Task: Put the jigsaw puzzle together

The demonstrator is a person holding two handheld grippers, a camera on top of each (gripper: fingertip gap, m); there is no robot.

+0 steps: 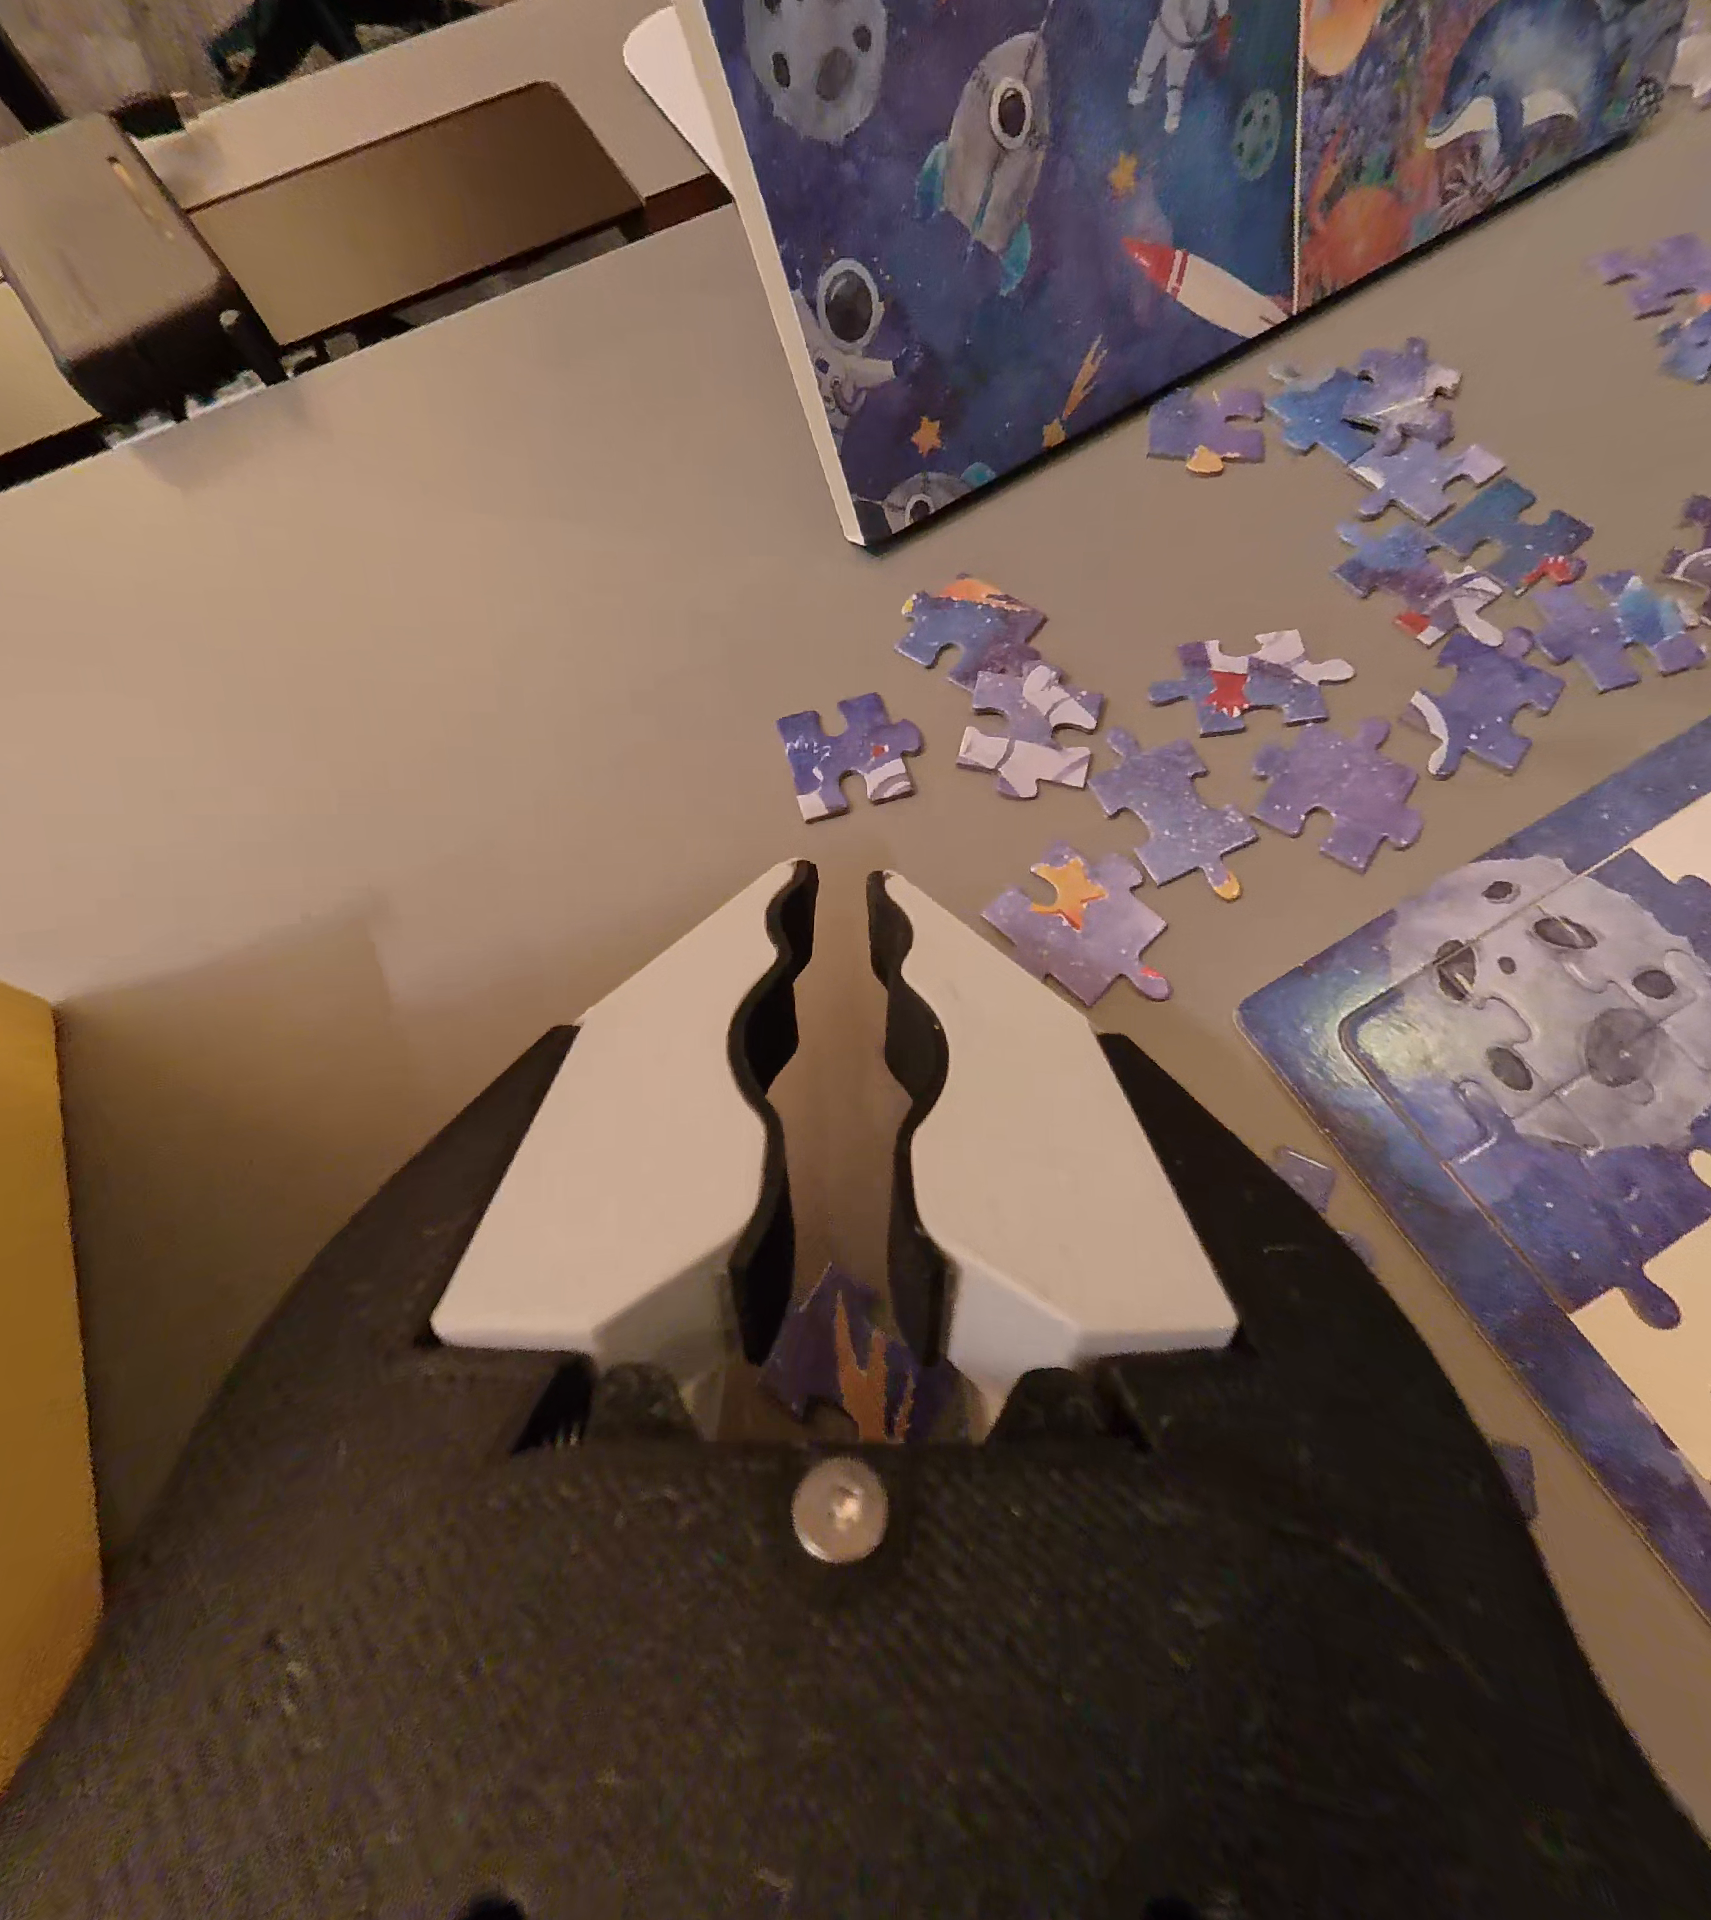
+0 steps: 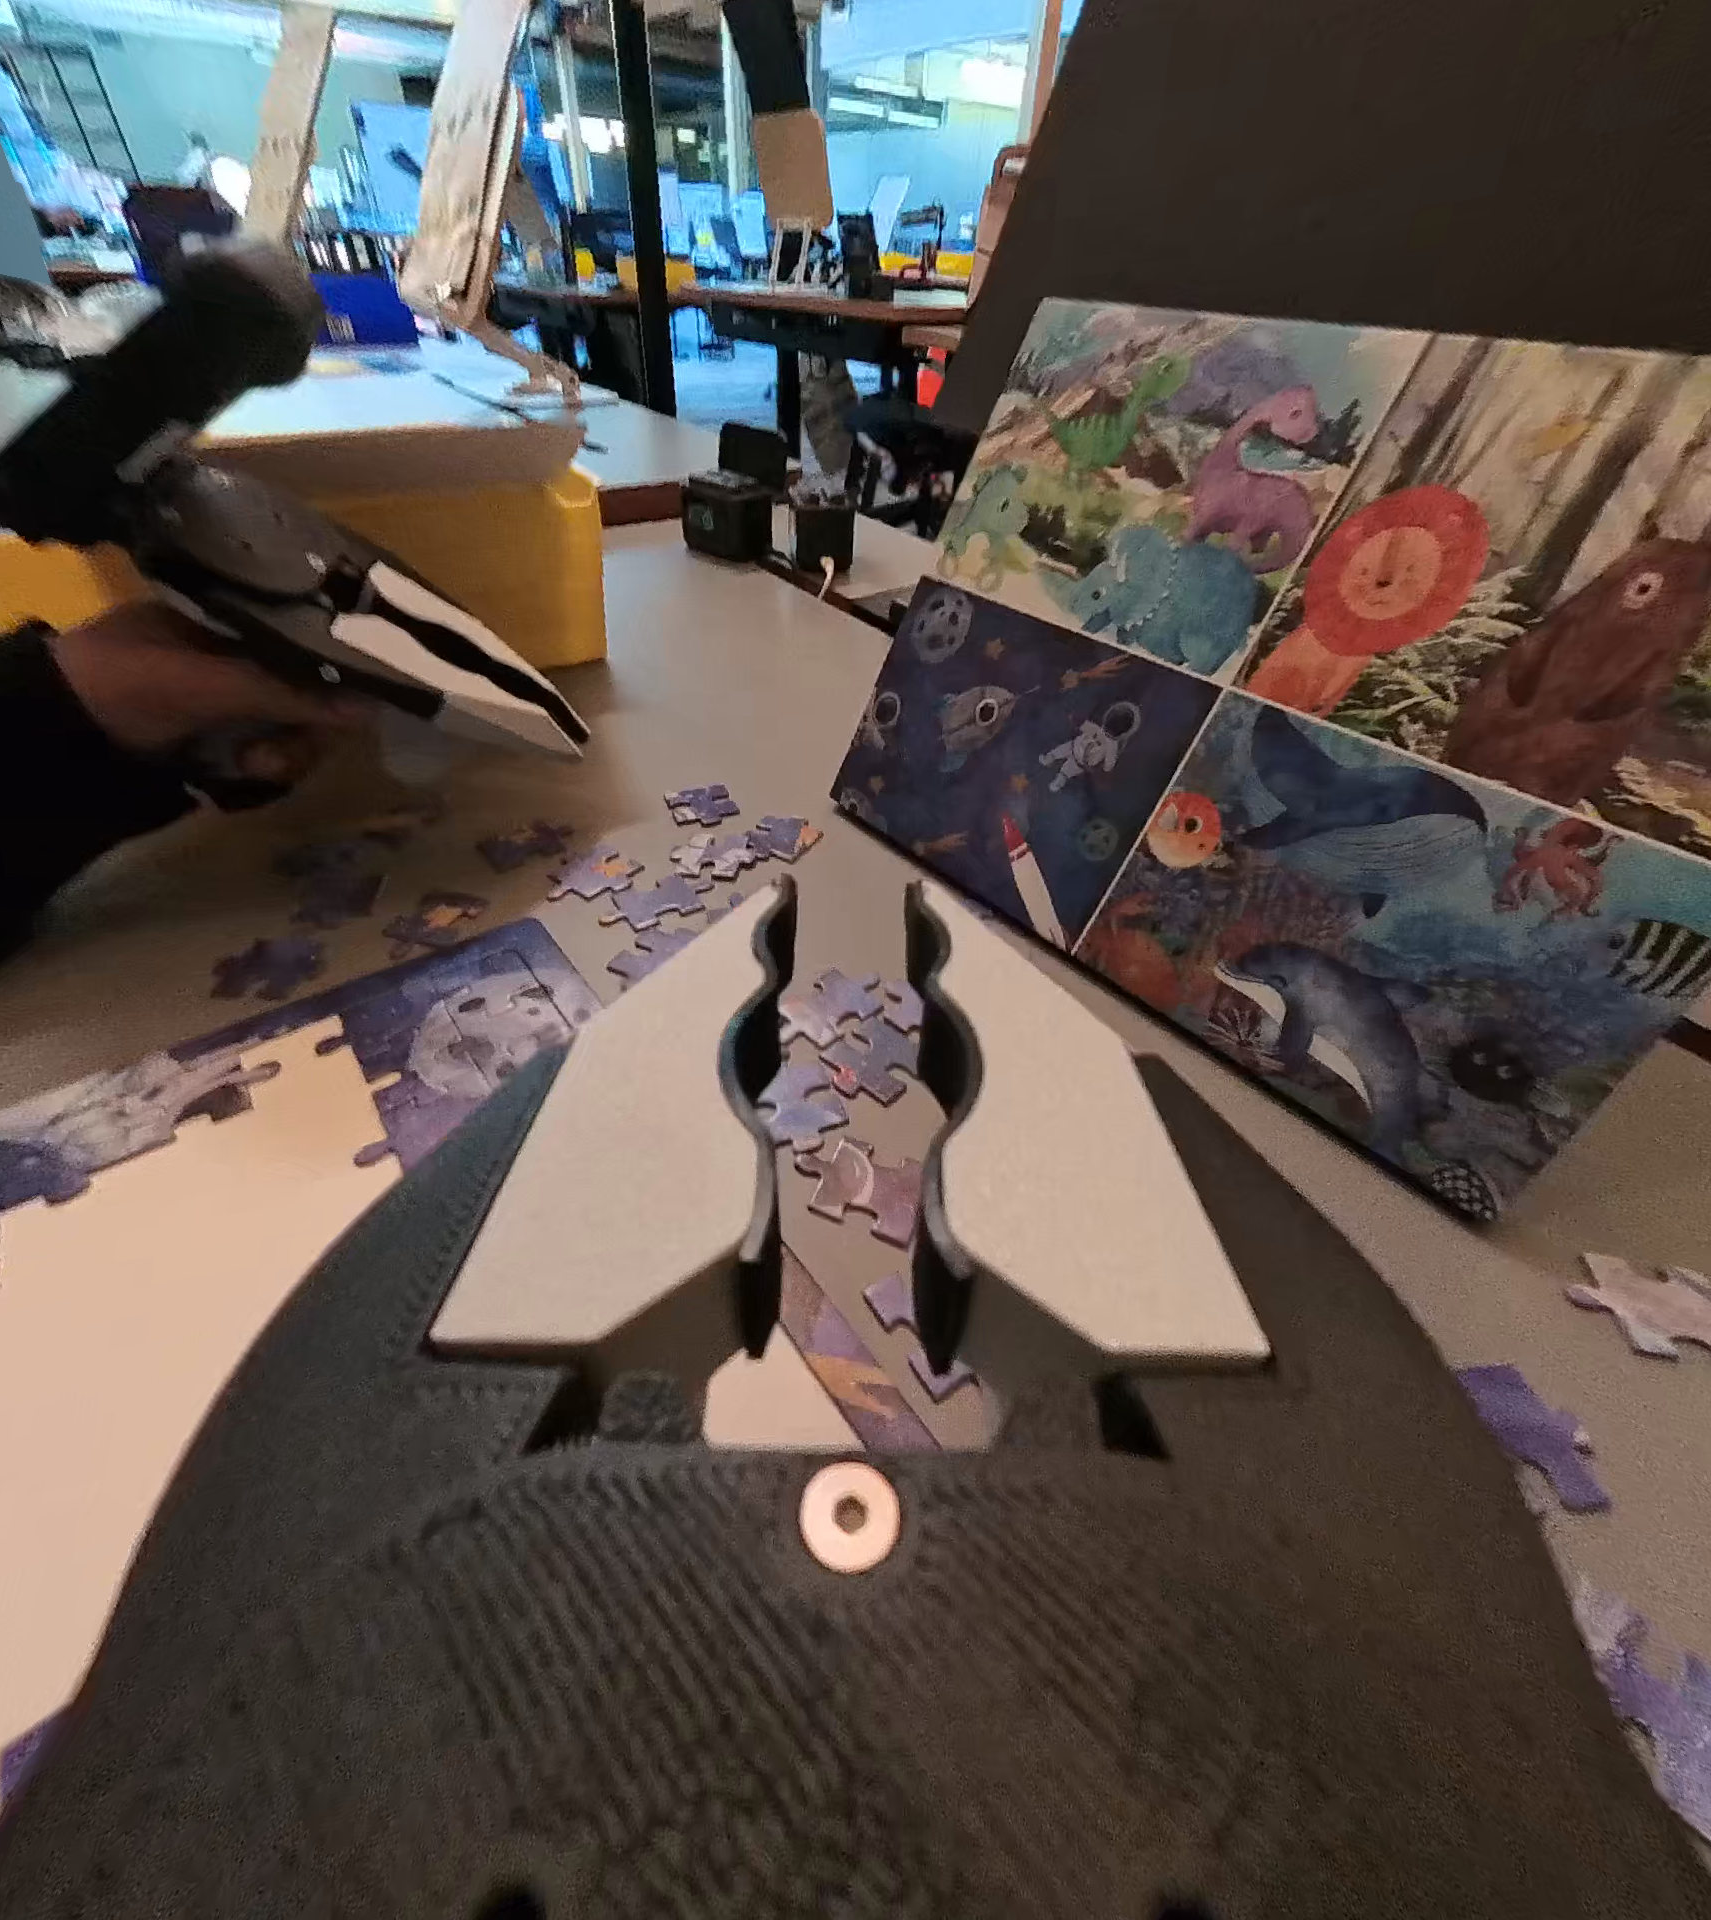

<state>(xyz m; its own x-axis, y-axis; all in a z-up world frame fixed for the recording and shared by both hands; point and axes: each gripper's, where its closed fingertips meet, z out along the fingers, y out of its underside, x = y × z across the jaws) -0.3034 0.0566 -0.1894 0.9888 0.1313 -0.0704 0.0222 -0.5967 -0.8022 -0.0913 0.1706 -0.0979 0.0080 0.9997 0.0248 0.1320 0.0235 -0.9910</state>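
My left jaws [image 1: 840,883] and right jaws [image 2: 849,899] hang slightly parted, empty, above thin, light, probably stiff puzzle pieces [image 1: 1168,805], best pinched by edges.

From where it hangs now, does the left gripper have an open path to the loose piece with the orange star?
Probably yes. The left gripper hangs over bare table, and the star piece lies flat just to its right with nothing between them. Its fingers stand only narrowly apart, though.

The puzzle tray [image 1: 1599,1174] is cut off at the frame's edge (the left gripper [image 2: 576,732] blurs).
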